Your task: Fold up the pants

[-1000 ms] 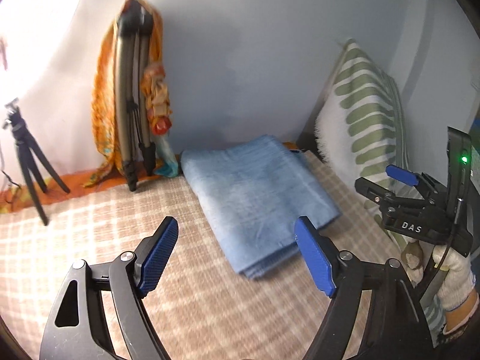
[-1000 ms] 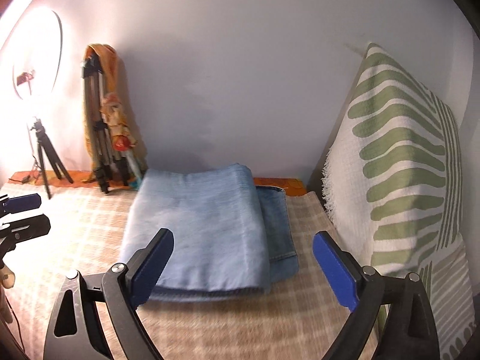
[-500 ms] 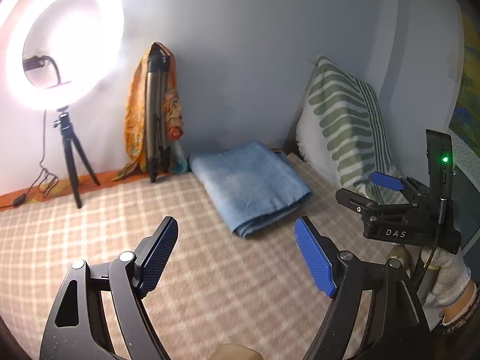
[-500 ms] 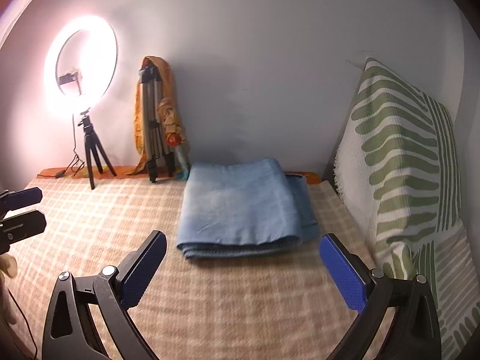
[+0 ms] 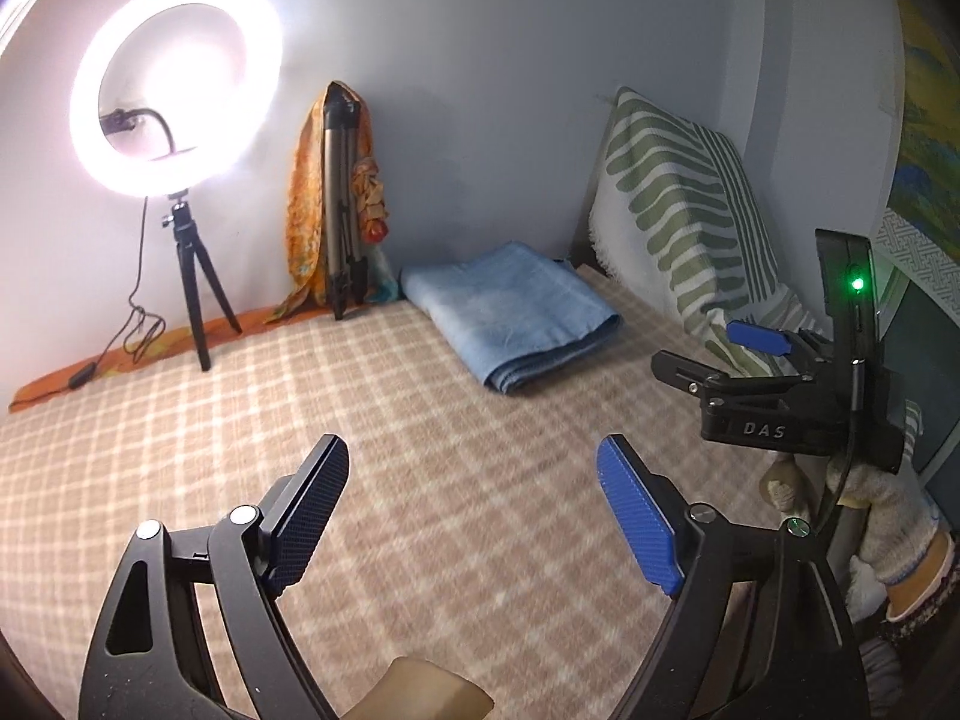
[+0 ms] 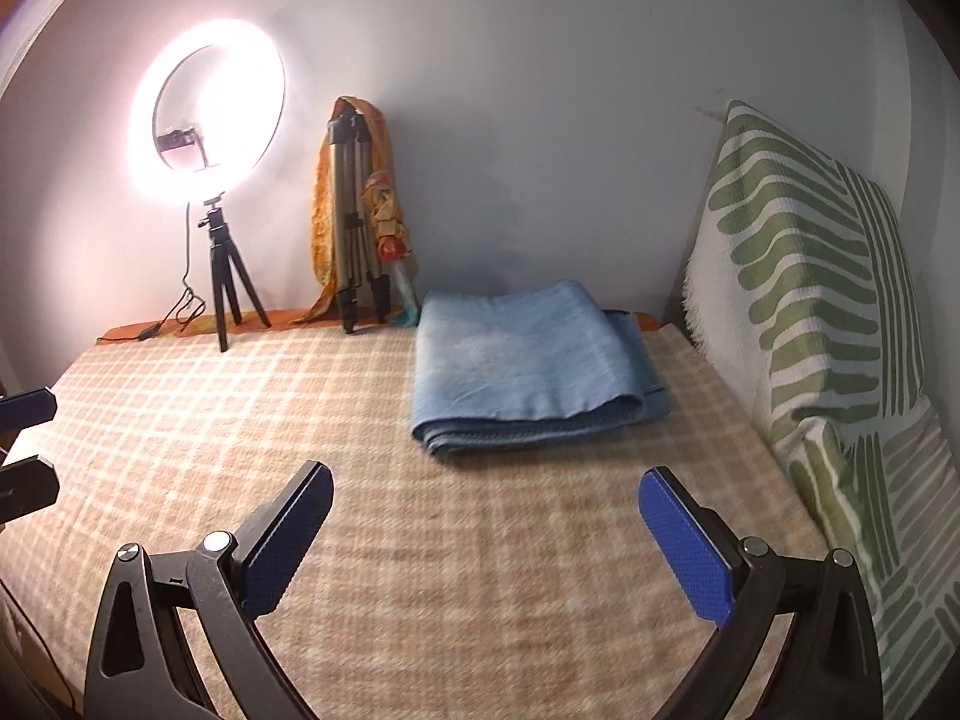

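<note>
Up at one o'clock in the left wrist view, the folded pants [image 5: 510,312] lie on the checked blanket [image 5: 420,480], well beyond the left gripper [image 5: 474,516], whose jaws gape empty. From the right wrist view the right gripper [image 6: 486,540] is likewise spread and empty, the pants [image 6: 528,354] at twelve o'clock, fold edge toward it, long axis running toward the wall; a careless brush could likely undo the loose layers.

pale blue-grey wall [image 6: 540,120]; lit ring light [image 6: 207,120] on small tripod at bed's [image 6: 240,420] far left edge; folded tripod [image 6: 354,222] draped with orange cloth beside it; green-striped pillows [image 6: 804,276] along right edge.
</note>
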`<state>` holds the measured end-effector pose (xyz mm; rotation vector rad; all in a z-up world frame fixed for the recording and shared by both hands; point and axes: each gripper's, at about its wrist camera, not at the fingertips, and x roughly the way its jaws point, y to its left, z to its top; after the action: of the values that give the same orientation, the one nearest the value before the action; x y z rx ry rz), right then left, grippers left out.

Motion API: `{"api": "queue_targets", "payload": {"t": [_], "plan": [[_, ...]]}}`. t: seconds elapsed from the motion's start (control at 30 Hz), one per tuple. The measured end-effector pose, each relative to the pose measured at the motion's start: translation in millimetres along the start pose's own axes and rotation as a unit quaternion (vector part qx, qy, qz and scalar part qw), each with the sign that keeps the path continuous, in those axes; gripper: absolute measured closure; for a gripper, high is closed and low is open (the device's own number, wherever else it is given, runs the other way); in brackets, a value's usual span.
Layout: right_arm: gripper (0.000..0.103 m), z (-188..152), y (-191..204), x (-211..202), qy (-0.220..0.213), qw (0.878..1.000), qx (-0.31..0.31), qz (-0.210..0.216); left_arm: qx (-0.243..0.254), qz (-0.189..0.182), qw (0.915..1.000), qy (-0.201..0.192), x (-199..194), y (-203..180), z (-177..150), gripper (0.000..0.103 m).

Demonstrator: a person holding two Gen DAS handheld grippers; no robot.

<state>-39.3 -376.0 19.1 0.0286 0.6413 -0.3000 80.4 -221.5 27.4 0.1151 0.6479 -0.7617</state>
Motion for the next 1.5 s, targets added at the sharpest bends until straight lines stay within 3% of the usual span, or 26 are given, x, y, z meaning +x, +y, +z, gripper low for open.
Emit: {"api": "queue_targets", "payload": {"t": [0.07, 0.2, 0.57, 0.87, 1.03, 1.5], "plan": [[0.000, -5.3, 3.9, -1.4, 0.000, 1.000, -0.001, 0.002, -0.006, -0.003, 1.0000, 0.003, -3.5, 1.1, -4.9, 0.017], [0.000, -15.7, 8.8, -3.2, -0.001, 1.000, 0.004, 0.007, -0.021, -0.003, 0.9998, 0.004, -7.8, 5.9, -15.5, 0.002], [0.000, -25.9, 13.2, 1.3, -0.002, 1.000, -0.007, 0.007, -0.040, 0.010, 0.9990, 0.016, -1.7, 19.5, -28.1, 0.001], [0.000, -25.7, 10.9, 8.4, -0.002, 1.000, 0.004, 0.012, -0.008, 0.033, 0.9994, -0.004, -6.6, 16.6, -37.7, 0.001], [0.000, -26.8, 10.9, 10.8, 0.001, 1.000, 0.008, 0.012, 0.003, 0.025, 0.9994, -0.022, -14.6, 14.2, -39.6, 0.001], [0.000, -26.5, 20.6, 12.6, 0.001, 1.000, 0.000, 0.016, 0.002, 0.020, 0.9996, -0.019, -17.2, 11.6, -39.4, 0.001]]}}
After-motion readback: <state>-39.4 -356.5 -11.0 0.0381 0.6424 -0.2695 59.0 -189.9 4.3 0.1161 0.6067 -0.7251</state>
